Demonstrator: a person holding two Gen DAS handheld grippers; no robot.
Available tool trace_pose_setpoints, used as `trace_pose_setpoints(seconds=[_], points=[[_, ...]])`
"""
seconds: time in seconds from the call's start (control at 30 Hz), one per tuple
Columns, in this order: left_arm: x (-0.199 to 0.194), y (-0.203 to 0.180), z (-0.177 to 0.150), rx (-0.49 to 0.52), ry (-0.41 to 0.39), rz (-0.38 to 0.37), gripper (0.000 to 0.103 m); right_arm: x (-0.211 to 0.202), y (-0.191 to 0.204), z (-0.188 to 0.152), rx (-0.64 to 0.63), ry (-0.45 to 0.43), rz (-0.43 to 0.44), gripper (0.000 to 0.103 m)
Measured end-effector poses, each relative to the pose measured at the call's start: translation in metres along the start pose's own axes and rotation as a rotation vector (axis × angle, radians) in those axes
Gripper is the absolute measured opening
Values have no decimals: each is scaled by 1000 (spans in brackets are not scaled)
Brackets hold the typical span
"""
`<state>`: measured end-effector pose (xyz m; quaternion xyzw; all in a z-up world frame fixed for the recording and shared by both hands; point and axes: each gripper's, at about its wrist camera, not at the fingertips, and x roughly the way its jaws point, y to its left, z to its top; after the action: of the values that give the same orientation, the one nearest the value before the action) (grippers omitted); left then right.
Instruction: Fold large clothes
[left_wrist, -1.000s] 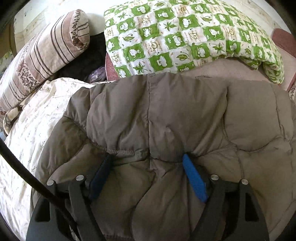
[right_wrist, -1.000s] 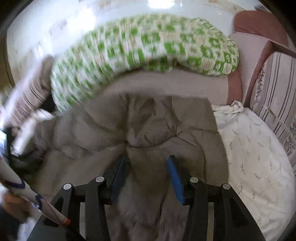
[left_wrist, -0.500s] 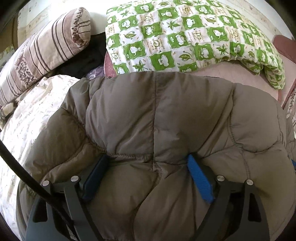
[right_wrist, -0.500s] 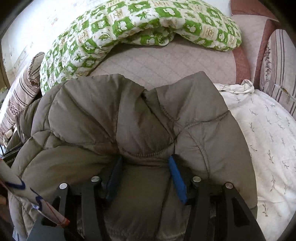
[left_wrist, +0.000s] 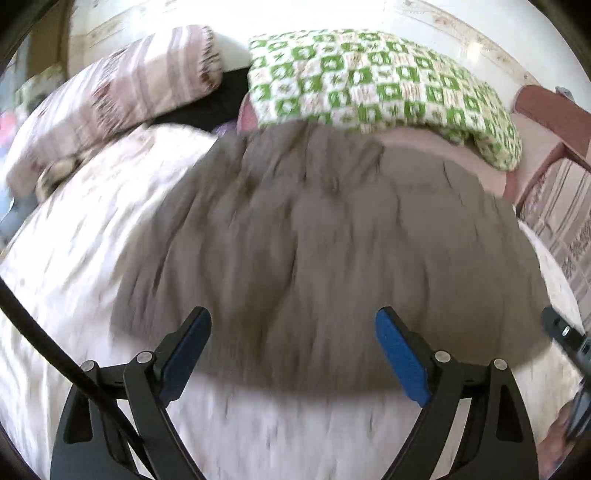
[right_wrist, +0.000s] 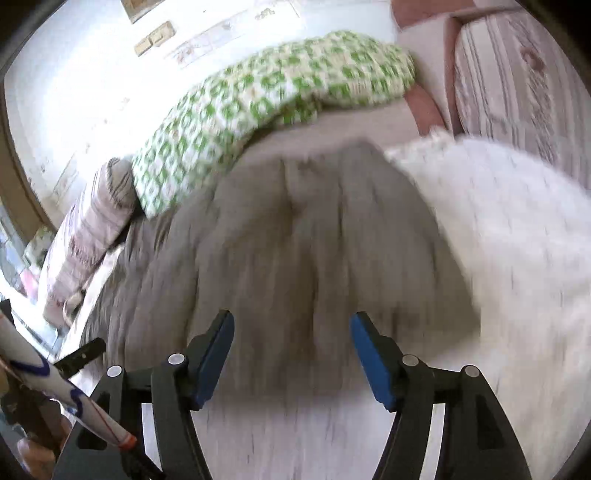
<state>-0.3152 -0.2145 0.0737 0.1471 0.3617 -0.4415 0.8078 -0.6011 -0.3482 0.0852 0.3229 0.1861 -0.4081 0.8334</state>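
Taupe quilted coat (left_wrist: 325, 229) lay spread on the bed (left_wrist: 74, 280), both tongs clear of it.

From the left wrist, the left tongs (left_wrist: 291, 350) stood wide with nothing between the blue pads, the coat's near edge just past them; a green checked quilt (left_wrist: 380, 81) lay beyond and a striped pillow (left_wrist: 122, 88) at far left. From the right wrist, the right tongs (right_wrist: 291, 354) were opening, empty, above the coat (right_wrist: 295, 236) on the pale bedsheet (right_wrist: 517, 236); all blurred.

matt quilted cloth jacket (left_wrist: 325, 236); soft printed cotton bedsheet (left_wrist: 74, 266)
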Motion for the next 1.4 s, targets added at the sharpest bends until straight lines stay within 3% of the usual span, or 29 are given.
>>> trace_pose_setpoints(seconds=[0.07,0.23,0.5,0.67,0.87,0.97,1.13,1.23,1.4], points=[[-15,-2,-28,-4,29,1,90,0,14,-10,-60,76,-26,53],[-47,-6,-60,14,59,19,90,-42,33,-18,-155,8,-3,52],[-79,9,-60,-13,27,50,90,-57,32,-29,-136,47,-14,52],[-62,25,-53,-38,27,52,90,-54,42,-30,-171,50,-37,52],[-41,33,-27,-59,16,24,90,-46,49,-14,-71,94,-26,52],[-31,31,-16,-76,26,4,90,-43,63,3,-95,36,-39,52],[-4,17,-1,-32,-11,92,90,-5,62,21,-70,36,-37,52],[6,19,8,-63,-23,77,90,20,62,23,-89,35,-35,52],[34,14,14,-15,-13,136,90,55,60,18,-141,93,-71,53]])
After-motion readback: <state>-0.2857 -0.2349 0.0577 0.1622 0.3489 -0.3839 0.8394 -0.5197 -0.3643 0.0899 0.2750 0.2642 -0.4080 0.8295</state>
